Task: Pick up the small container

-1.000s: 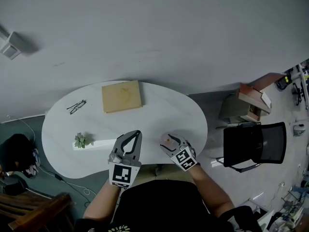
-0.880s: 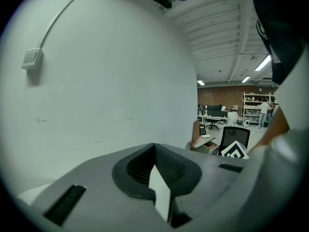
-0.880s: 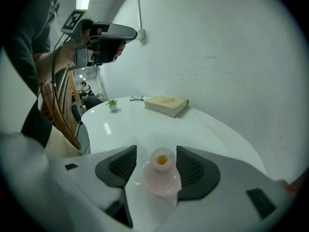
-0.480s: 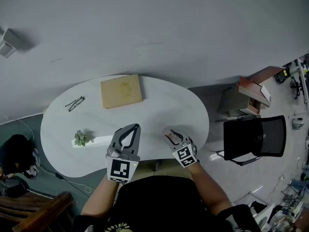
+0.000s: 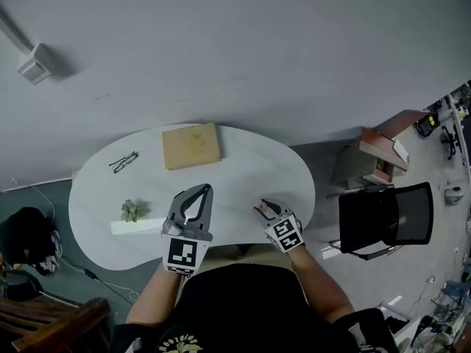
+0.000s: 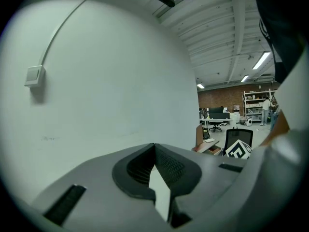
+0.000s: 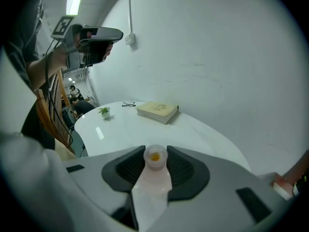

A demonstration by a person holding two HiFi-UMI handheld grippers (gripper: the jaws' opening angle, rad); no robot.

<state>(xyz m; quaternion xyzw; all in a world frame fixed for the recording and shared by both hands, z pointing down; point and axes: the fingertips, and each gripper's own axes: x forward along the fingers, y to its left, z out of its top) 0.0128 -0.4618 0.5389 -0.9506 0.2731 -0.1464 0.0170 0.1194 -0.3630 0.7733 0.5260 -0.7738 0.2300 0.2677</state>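
The small container (image 7: 155,157) is a clear little pot with something yellow inside. It sits between the pads of my right gripper (image 7: 155,151), whose jaws are closing and touch it on both sides. In the head view this gripper (image 5: 263,206) and the container (image 5: 260,211) are at the near right edge of the white table (image 5: 243,171). My left gripper (image 5: 199,190) hovers over the near middle of the table with its tips together and nothing in them. The left gripper view shows those tips (image 6: 154,146) meeting, pointed at a bare wall.
A tan book (image 5: 191,146) lies at the table's far side, black glasses (image 5: 124,162) at the far left, and a small plant (image 5: 130,211) on a white block (image 5: 136,226) at the near left. A black chair (image 5: 384,218) stands to the right.
The right gripper's jaws, wide around the container a second ago, have come in against it. Both grippers shifted only slightly.
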